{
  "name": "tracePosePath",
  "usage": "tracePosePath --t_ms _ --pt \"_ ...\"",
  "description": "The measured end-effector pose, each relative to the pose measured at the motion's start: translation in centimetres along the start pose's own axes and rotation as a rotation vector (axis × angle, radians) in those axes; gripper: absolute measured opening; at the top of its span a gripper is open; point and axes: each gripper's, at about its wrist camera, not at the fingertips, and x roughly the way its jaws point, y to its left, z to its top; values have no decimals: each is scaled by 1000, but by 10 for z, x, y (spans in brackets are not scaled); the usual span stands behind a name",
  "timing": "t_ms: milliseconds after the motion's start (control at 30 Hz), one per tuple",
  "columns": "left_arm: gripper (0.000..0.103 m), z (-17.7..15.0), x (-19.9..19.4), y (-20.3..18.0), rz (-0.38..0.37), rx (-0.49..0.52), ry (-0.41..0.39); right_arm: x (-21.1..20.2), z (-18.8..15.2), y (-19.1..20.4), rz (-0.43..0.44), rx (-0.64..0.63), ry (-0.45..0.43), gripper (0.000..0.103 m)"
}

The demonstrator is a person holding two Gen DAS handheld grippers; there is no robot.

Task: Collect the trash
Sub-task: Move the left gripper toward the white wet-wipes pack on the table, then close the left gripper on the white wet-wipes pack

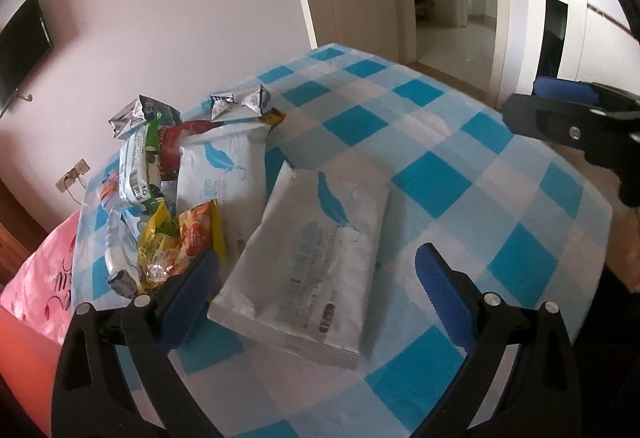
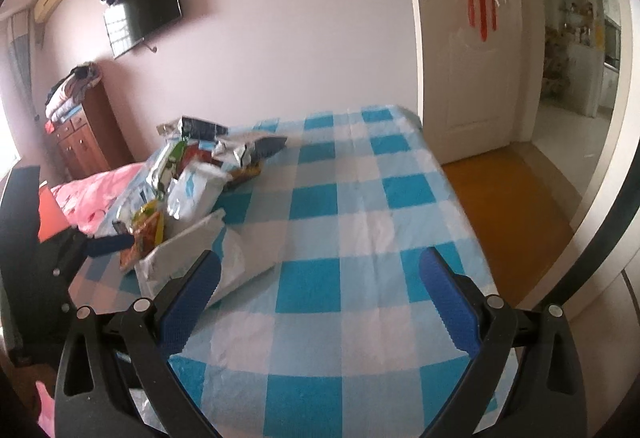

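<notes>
Blue-checked cloth (image 1: 440, 174) carries wrappers (image 1: 168, 198); both the left gripper (image 1: 316, 278) and right gripper (image 2: 320, 278) gape, and only the right view shows the dresser (image 2: 86, 134).

two white feather-print packs (image 1: 316, 262), two crumpled silver wrappers (image 1: 239, 103)

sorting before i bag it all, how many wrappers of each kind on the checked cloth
white feather-print packs: 2
silver foil wrappers: 3
yellow-orange snack wrappers: 2
green-and-white wrapper: 1
red wrapper: 1
total: 9 clearly visible; the pile hides more
</notes>
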Motion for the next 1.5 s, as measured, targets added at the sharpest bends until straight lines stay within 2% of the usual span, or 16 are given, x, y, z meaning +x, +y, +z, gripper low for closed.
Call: tracePosePath --t_ms 267,533,600,867,1100,1267,1400,1500 --pt "99 3 30 6 -4 56 67 15 -4 -15 0 61 60 98" --pt "99 7 59 6 -33 57 129 20 -7 -28 31 111 74 98" --pt "99 7 60 5 -29 55 123 21 -8 -29 36 112 76 98" --pt "98 9 65 4 -5 -21 120 27 -10 -35 45 131 79 98" --pt "84 6 58 1 38 -107 111 35 -13 -38 72 147 89 98" --pt "77 2 51 4 24 -165 90 38 -11 -32 104 145 93 97" --pt "74 -5 45 10 -30 -233 89 42 -9 -27 116 148 103 97" --pt "72 -9 39 10 -46 -246 74 43 -8 -24 122 146 104 97"
